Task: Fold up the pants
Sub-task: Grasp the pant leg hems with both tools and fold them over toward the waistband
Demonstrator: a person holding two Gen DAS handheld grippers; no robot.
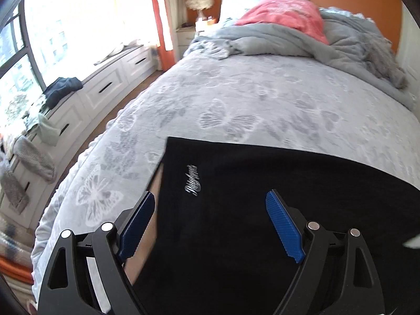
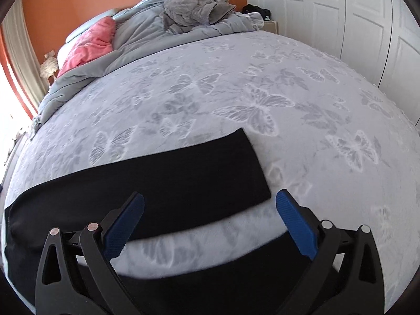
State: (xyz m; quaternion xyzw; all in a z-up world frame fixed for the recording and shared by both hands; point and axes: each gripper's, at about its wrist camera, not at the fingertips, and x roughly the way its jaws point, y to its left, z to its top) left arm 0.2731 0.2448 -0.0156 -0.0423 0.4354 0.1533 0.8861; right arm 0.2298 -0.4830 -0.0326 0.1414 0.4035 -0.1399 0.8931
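While I look through the left wrist camera, I see the black pants [image 1: 262,210] lying flat on the bed [image 1: 236,92], at its near end, on the sheet with grey butterflies. My left fingers [image 1: 211,223] stand wide apart above the cloth and nothing is between them. One blue pad [image 1: 136,225] hangs at the left edge of the pants, where a thin strip of a lighter inner side shows, and the other pad [image 1: 284,227] is over the middle of the black cloth. A small silver script logo [image 1: 191,179] sits on the pants between the two pads, a little further from me. I cannot tell if the pads touch the cloth; they seem to be just above it.

From the right wrist camera, the pants [image 2: 147,181] stretch as a long black band from the left side of the view to a straight end near the middle. My right fingers [image 2: 210,223] are also wide apart and hold nothing. The left pad [image 2: 126,225] is over the near edge of the band, and the right pad [image 2: 295,225] is over the bare sheet [image 2: 288,92], just beside the corner of that end. Another dark strip of cloth crosses the bottom of this view, under the gripper, with a piece of sheet between it and the band.

Far behind, a grey duvet [image 2: 157,26] and a pink pillow [image 2: 89,44] lie at the head of the bed.
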